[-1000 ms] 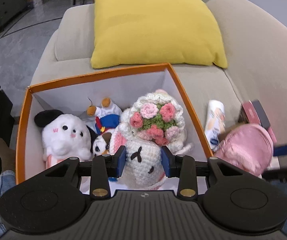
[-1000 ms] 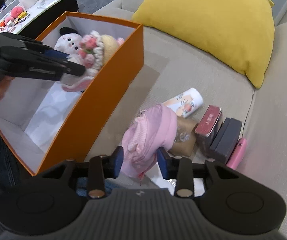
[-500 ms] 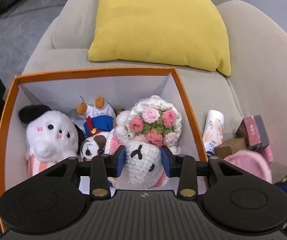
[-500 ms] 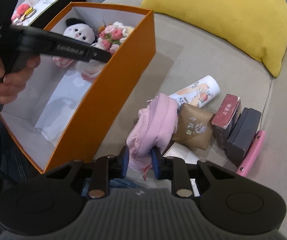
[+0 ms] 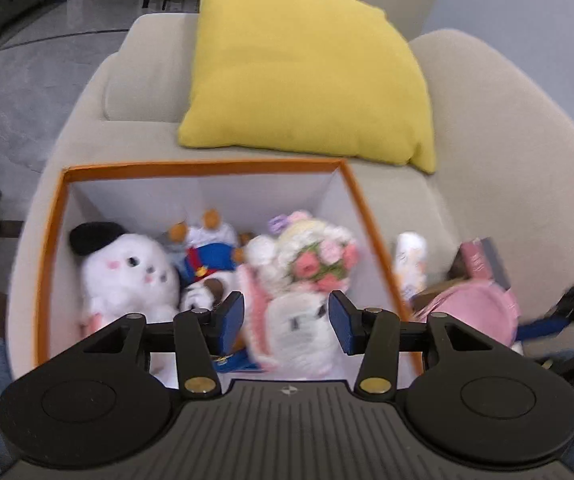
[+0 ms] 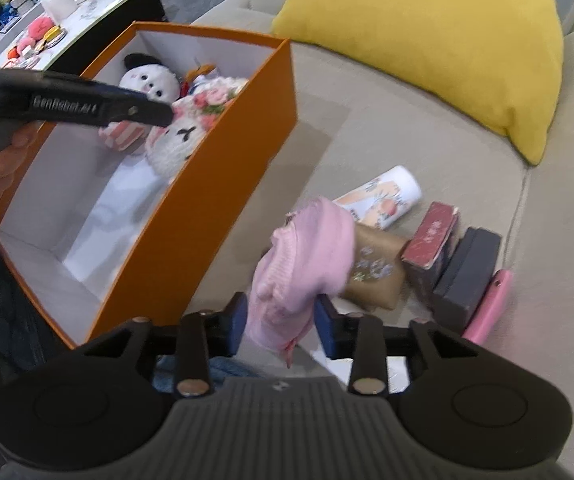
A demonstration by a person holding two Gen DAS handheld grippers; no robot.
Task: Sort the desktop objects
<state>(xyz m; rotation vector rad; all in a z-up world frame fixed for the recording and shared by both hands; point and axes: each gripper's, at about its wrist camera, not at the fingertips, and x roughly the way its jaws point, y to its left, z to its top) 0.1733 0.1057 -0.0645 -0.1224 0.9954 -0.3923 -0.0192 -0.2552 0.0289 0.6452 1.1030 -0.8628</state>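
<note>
While hovering over the orange box [image 5: 53, 240], left gripper [image 5: 285, 322] noted with jaws spread apart, gripping nothing; crocheted white doll [image 5: 301, 332] lying loose between and below the fingers, inside the box. Same box seen to hold a white plush [image 5: 127, 272], a blue-dressed duck toy [image 5: 209, 256] and a pink crocheted bouquet [image 5: 319, 264], all crowded at the far end. Right gripper [image 6: 280, 324] found closed on a pink cloth pouch [image 6: 303, 264], lifted just clear of the sofa seat [image 6: 367, 128], beside the box's outer wall. Left lying on the seat near the pouch: printed white tube [image 6: 383, 196], brown packet [image 6: 375, 272], red box [image 6: 431, 240], dark case [image 6: 467, 272], pink stick [image 6: 489, 308]. Yellow cushion [image 6: 427, 36] propped against the backrest.
</note>
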